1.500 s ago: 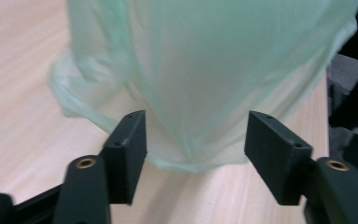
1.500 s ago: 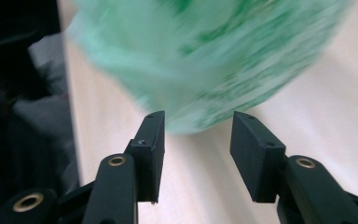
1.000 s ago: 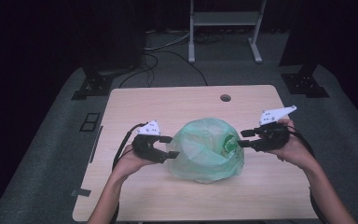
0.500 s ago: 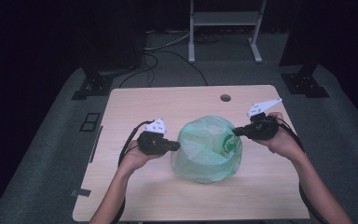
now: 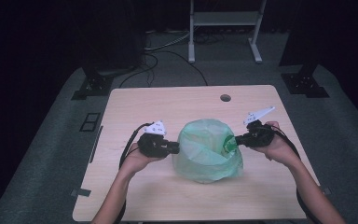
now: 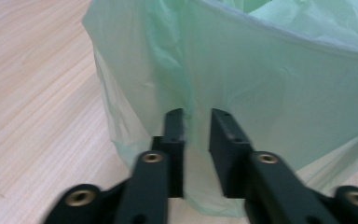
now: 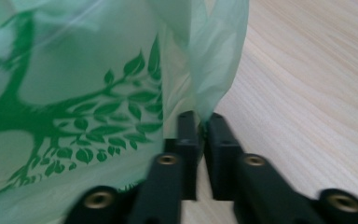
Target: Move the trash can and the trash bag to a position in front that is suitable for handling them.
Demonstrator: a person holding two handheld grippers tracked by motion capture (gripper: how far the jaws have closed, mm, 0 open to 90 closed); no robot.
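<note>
1. While both forearms come in from 6 o'clock in the high view, the person's left hand (image 5: 137,161) sits nearest, holding the left gripper (image 5: 176,148) at about 9 o'clock of the bag.
2. That gripper's jaws are nearly together with a fold of thin green film running down between them, so it looks pinched on the green plastic bag (image 6: 270,88). The left gripper view shows the pads (image 6: 175,135) right against the bag's side.
3. The right hand (image 5: 276,145) is over at 3 o'clock of the bag, holding the right gripper (image 5: 237,139), grey plate tilted up toward 1 o'clock.
4. In the right gripper view its jaws are closed down to a sliver, clamped on a hanging edge of the bag just beside the printed green tree (image 7: 74,107).
5. The bag itself (image 5: 207,150) stands puffed up in the middle of the wooden table (image 5: 135,102), a bit toward the near edge, stretched between the two grippers.
6. Farther off at 12 o'clock there's a round hole (image 5: 225,98) in the tabletop near the far edge.
7. Beyond that, dark floor with cables (image 5: 168,46) and a grey metal stand (image 5: 223,28).
</note>
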